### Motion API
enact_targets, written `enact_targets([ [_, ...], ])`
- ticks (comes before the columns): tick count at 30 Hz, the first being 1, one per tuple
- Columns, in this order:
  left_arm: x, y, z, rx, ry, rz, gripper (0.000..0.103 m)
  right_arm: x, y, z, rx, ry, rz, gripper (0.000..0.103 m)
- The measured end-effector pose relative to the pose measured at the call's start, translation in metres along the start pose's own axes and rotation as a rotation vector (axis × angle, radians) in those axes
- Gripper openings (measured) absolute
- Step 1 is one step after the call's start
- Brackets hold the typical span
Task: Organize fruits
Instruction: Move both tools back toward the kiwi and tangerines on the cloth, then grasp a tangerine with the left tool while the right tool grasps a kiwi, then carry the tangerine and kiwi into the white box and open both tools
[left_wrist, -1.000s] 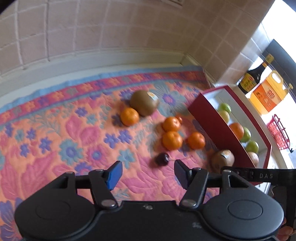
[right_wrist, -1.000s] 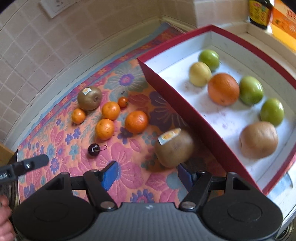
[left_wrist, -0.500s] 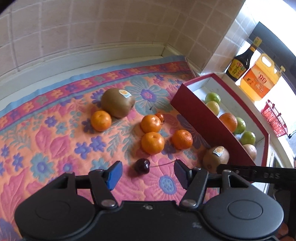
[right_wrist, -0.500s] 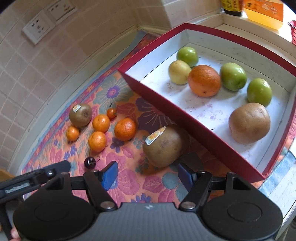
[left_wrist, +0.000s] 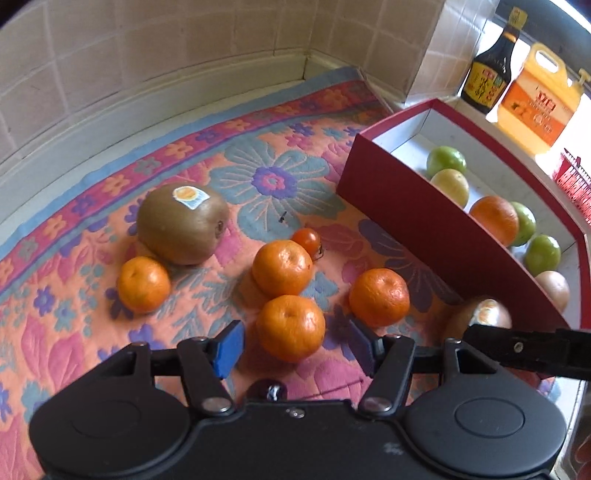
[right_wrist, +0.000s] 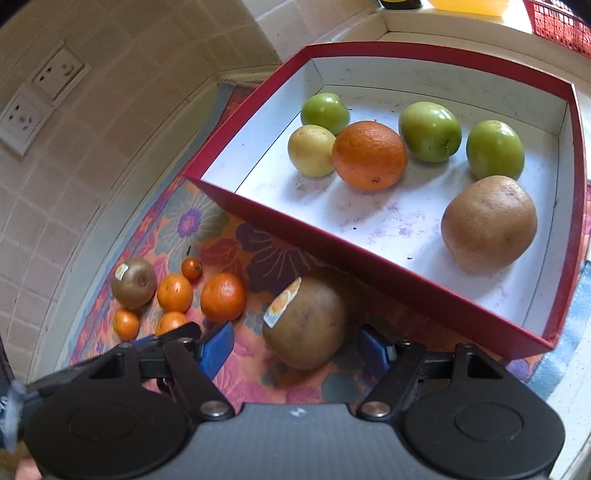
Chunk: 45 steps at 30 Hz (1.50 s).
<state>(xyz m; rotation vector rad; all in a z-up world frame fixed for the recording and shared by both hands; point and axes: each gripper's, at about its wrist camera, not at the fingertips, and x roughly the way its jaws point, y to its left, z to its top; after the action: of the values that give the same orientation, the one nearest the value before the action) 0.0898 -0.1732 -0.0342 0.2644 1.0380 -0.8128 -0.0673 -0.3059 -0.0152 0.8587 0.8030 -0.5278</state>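
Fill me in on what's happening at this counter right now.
A person with a gripper in each hand is sorting fruit into a red box. The left gripper is open around a mandarin on the floral mat; the right gripper is open around a kiwi just outside the box wall. Neither has closed yet. The box already holds three green fruits, a yellow one, an orange and a brown fruit. Three more mandarins, another kiwi and a small tomato are on the mat.

Left wrist cam: low, close over floral mat (left_wrist: 92, 332), facing the tiled corner, red box (left_wrist: 424, 218) at right. Right wrist cam: higher, looking down into red box (right_wrist: 369, 254). Both share the tangerine cluster (left_wrist: 290, 326) (right_wrist: 222, 296).
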Motion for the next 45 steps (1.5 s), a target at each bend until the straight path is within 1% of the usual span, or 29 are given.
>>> enact_targets([
  [2, 0.006, -0.002, 0.0, 0.007, 0.009, 0.002, 0.07, 0.004, 0.0, 0.003, 0.007, -0.007, -0.004, 0.076],
  [5, 0.008, -0.006, 0.001, 0.032, -0.003, 0.03, 0.066, 0.011, -0.002, 0.007, 0.028, 0.005, -0.017, 0.076],
  [6, 0.008, -0.007, 0.001, 0.037, -0.011, 0.039, 0.054, 0.014, -0.002, 0.008, 0.03, 0.014, -0.02, 0.075],
  [7, 0.008, -0.007, 0.001, 0.038, -0.016, 0.048, 0.048, 0.017, -0.001, 0.009, 0.029, 0.02, -0.024, 0.074],
  [8, 0.008, -0.006, 0.001, 0.035, -0.018, 0.05, 0.048, 0.019, -0.002, 0.009, 0.031, 0.022, -0.029, 0.072],
  [9, 0.008, -0.005, 0.001, 0.028, -0.019, 0.047, 0.048, 0.021, -0.002, 0.009, 0.032, 0.02, -0.038, 0.065],
  [10, 0.007, -0.004, 0.001, 0.02, -0.022, 0.046, 0.047, 0.021, -0.003, 0.009, 0.032, 0.016, -0.049, 0.061],
  [16, 0.001, -0.003, -0.002, 0.005, -0.034, 0.044, 0.047, 0.02, -0.002, 0.005, 0.006, 0.005, -0.048, 0.06],
  [19, -0.007, -0.003, -0.004, 0.001, -0.047, 0.048, 0.047, 0.018, -0.001, 0.003, -0.01, 0.013, -0.043, 0.06],
  [28, -0.054, -0.011, -0.001, 0.009, -0.135, 0.058, 0.047, 0.004, 0.002, -0.016, -0.074, 0.092, 0.007, 0.06],
  [31, -0.069, -0.018, 0.006, 0.027, -0.172, 0.057, 0.047, -0.005, 0.003, -0.021, -0.105, 0.107, 0.025, 0.06],
  [33, -0.076, -0.024, 0.015, 0.045, -0.194, 0.042, 0.047, -0.016, 0.004, -0.022, -0.131, 0.103, 0.035, 0.06],
  [36, -0.081, -0.036, 0.036, 0.072, -0.218, 0.002, 0.047, -0.041, 0.006, -0.016, -0.173, 0.058, 0.056, 0.059],
  [39, -0.08, -0.053, 0.061, 0.113, -0.234, -0.034, 0.047, -0.069, 0.004, 0.003, -0.206, -0.033, 0.072, 0.059],
  [42, -0.07, -0.076, 0.087, 0.176, -0.25, -0.044, 0.047, -0.089, -0.005, 0.033, -0.197, -0.146, 0.058, 0.06],
  [45, -0.049, -0.098, 0.111, 0.226, -0.233, -0.066, 0.047, -0.096, -0.02, 0.07, -0.156, -0.241, 0.01, 0.06],
])
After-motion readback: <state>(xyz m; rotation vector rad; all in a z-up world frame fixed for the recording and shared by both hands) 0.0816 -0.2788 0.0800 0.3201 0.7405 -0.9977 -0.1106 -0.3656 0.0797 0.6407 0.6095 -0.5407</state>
